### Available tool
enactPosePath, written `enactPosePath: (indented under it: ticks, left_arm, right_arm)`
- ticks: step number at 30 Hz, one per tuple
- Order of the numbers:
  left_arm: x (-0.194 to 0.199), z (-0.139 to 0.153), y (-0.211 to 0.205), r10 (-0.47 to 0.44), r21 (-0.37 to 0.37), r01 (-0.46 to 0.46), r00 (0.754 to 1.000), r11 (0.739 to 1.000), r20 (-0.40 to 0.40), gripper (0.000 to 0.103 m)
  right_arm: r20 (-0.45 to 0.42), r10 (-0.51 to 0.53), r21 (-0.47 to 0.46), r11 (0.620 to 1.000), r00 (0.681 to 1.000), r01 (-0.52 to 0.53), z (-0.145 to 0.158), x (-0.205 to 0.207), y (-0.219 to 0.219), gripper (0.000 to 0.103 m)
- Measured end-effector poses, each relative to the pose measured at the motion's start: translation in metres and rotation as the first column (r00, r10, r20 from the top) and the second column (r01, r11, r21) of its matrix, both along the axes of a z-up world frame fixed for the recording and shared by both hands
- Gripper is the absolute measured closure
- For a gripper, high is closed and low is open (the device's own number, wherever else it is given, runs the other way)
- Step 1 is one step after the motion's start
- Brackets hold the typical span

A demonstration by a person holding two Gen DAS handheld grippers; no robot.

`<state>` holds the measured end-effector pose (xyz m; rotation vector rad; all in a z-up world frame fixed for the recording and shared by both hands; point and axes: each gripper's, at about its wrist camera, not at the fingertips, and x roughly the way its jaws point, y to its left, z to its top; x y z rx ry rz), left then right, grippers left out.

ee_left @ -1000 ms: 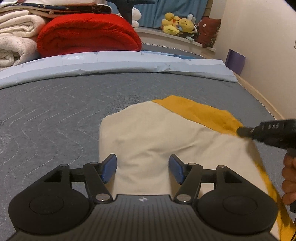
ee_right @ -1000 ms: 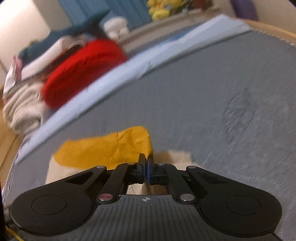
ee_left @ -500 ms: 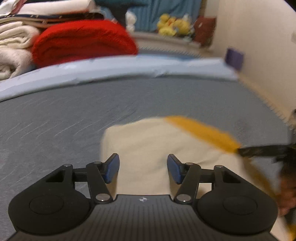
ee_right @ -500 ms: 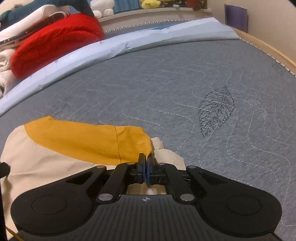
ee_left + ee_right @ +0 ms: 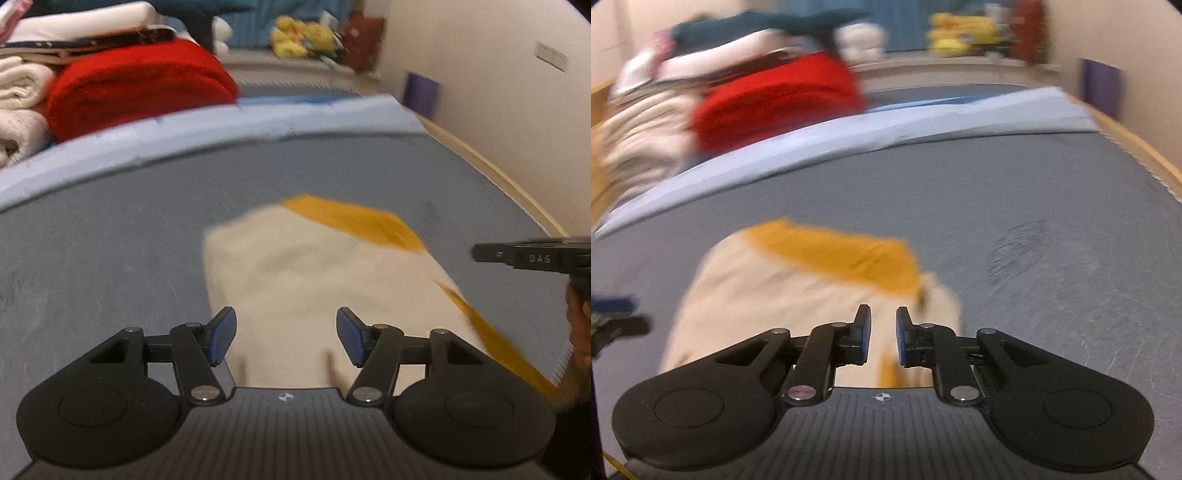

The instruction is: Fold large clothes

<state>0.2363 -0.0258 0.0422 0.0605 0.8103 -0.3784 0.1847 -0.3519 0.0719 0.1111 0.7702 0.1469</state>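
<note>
A folded cream garment (image 5: 295, 273) with a mustard-yellow band (image 5: 354, 221) lies flat on the grey quilted bed (image 5: 92, 258). My left gripper (image 5: 286, 339) is open and empty, just above the garment's near edge. My right gripper (image 5: 882, 338) has its jaws a small way apart, empty, over the garment's (image 5: 783, 291) right near corner by the yellow band (image 5: 842, 254). The right gripper's tip also shows in the left wrist view (image 5: 484, 253), off the garment's right edge.
A red blanket (image 5: 136, 85) and stacked cream towels (image 5: 18, 107) sit beyond a light blue sheet (image 5: 221, 125) at the far side. Plush toys (image 5: 299, 37) stand on a ledge behind. A wooden bed edge (image 5: 498, 177) and wall run along the right.
My right gripper was shut on the garment's yellow corner and has now opened and let it go, drawing back a little. The left gripper stays open over the near edge.
</note>
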Motion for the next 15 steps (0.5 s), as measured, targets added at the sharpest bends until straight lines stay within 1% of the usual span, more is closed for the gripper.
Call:
enactPosePath:
  ticks: [1,2,4,5,6,7,8,9,10,11,12,14,15]
  left_arm:
    - [-0.014,0.003,-0.002,-0.033,-0.002,0.033,0.999,0.999,-0.015,0.037]
    - [-0.029,0.004,-0.006,-0.065,0.003,0.065,0.998,0.998,-0.025,0.037]
    - [-0.058,-0.006,-0.016,-0.112,0.011,0.113,0.993,0.994,-0.045,0.037]
    - [-0.067,-0.021,-0.019,-0.135,0.014,0.137,0.988,0.991,-0.074,0.036]
    - [-0.074,-0.043,-0.024,-0.156,0.045,0.163,0.979,0.986,-0.133,0.035]
    - [-0.079,-0.067,-0.028,-0.161,0.109,0.184,0.967,0.977,-0.196,0.024]
    - [-0.081,-0.080,-0.030,-0.150,0.164,0.192,0.960,0.968,-0.238,0.019]
    - [-0.079,-0.080,-0.028,-0.133,0.149,0.173,0.960,0.974,-0.245,0.019]
    - [-0.075,-0.074,-0.023,-0.118,0.093,0.144,0.963,0.985,-0.242,0.019]
    - [-0.072,-0.068,-0.013,-0.088,0.020,0.095,0.969,0.995,-0.229,0.019]
    - [-0.068,-0.063,-0.002,-0.049,-0.026,0.045,0.973,0.999,-0.225,0.019]
    - [-0.058,-0.061,0.014,0.041,-0.086,-0.063,0.971,0.994,-0.234,0.018]
    - [-0.051,-0.062,0.024,0.092,-0.116,-0.124,0.965,0.986,-0.246,0.018]
  right_arm:
    - [-0.022,0.044,-0.013,0.999,0.999,-0.044,0.002,-0.014,0.002,0.084]
    - [-0.049,0.063,-0.029,0.997,0.997,-0.065,0.000,-0.024,0.004,0.081]
    - [-0.140,0.060,-0.067,0.995,0.988,-0.070,-0.016,-0.041,0.004,0.079]
    - [-0.196,0.037,-0.086,0.995,0.980,-0.055,-0.030,-0.048,0.002,0.079]
    - [-0.252,0.008,-0.094,0.995,0.968,-0.033,-0.048,-0.054,-0.003,0.079]
    - [-0.289,-0.002,-0.088,0.996,0.957,-0.025,-0.064,-0.062,-0.007,0.078]
    - [-0.321,-0.002,-0.098,0.995,0.947,-0.031,-0.073,-0.065,-0.009,0.078]
    - [-0.330,-0.007,-0.120,0.992,0.944,-0.035,-0.075,-0.067,-0.009,0.078]
    - [-0.302,-0.012,-0.123,0.992,0.953,-0.027,-0.071,-0.069,-0.010,0.075]
    - [-0.272,-0.019,-0.115,0.993,0.962,-0.013,-0.066,-0.072,-0.013,0.074]
    - [-0.248,-0.026,-0.095,0.995,0.968,0.002,-0.063,-0.074,-0.017,0.074]
    - [-0.206,-0.062,-0.058,0.997,0.977,0.051,-0.054,-0.075,-0.026,0.068]
    - [-0.182,-0.080,-0.041,0.996,0.980,0.074,-0.050,-0.075,-0.030,0.066]
